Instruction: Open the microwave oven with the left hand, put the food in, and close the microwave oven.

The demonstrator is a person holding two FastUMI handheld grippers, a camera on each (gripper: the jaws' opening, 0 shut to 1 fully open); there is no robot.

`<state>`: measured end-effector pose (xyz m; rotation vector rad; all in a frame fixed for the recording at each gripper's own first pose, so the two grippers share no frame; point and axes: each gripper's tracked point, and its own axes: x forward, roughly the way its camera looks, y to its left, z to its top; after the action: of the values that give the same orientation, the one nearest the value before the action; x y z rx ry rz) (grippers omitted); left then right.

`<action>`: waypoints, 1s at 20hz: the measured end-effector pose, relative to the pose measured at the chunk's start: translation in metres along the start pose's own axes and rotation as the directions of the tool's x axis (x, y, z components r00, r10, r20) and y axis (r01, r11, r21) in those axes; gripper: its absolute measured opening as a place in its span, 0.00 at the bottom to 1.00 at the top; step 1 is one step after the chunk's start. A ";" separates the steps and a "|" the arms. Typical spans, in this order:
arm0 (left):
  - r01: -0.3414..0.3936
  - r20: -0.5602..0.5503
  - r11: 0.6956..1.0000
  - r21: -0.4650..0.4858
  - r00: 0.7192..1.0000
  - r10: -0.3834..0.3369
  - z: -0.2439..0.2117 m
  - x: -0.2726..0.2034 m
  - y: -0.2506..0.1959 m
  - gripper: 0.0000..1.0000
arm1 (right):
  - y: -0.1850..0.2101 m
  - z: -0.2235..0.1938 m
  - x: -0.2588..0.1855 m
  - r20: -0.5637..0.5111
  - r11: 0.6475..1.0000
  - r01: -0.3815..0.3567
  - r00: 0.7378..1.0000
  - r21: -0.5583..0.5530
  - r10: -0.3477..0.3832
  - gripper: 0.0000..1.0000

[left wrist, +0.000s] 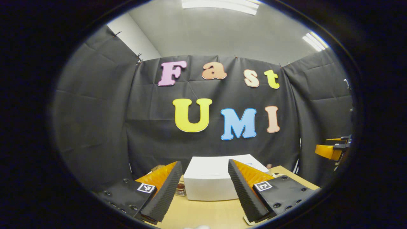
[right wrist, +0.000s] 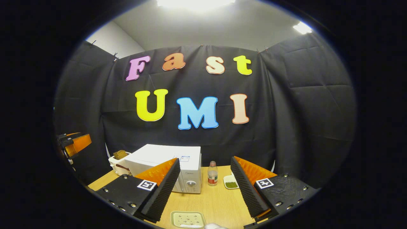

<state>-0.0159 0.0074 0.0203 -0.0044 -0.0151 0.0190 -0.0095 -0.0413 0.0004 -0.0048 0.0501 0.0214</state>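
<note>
A white microwave oven (left wrist: 208, 183) stands on the wooden table straight beyond my left gripper (left wrist: 204, 163), which is open, holds nothing and hovers apart from it. In the right gripper view the microwave oven (right wrist: 165, 159) is left of centre, its knob panel facing me and its door looking shut. My right gripper (right wrist: 205, 159) is open and holds nothing above the table. Below it at the near edge lies a pale square plate (right wrist: 187, 219) with small dark specks. A small dish of green food (right wrist: 231, 183) sits to the right of the microwave.
A small bottle (right wrist: 212, 173) stands between the microwave and the green dish. A toaster with bread (right wrist: 117, 161) is left of the microwave. A small jar (left wrist: 180, 190) sits at the microwave's left corner. The other gripper (left wrist: 332, 149) hangs far right.
</note>
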 end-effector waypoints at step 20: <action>-0.018 -0.004 1.000 0.008 1.000 0.018 0.008 -0.025 0.008 0.99 | 0.000 0.012 -0.014 0.028 1.000 0.013 1.000 0.011 -0.014 0.98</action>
<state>-0.0409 0.0151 0.0278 0.0031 -0.0113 0.0373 -0.0228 -0.0420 0.0127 0.0058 0.0217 0.0078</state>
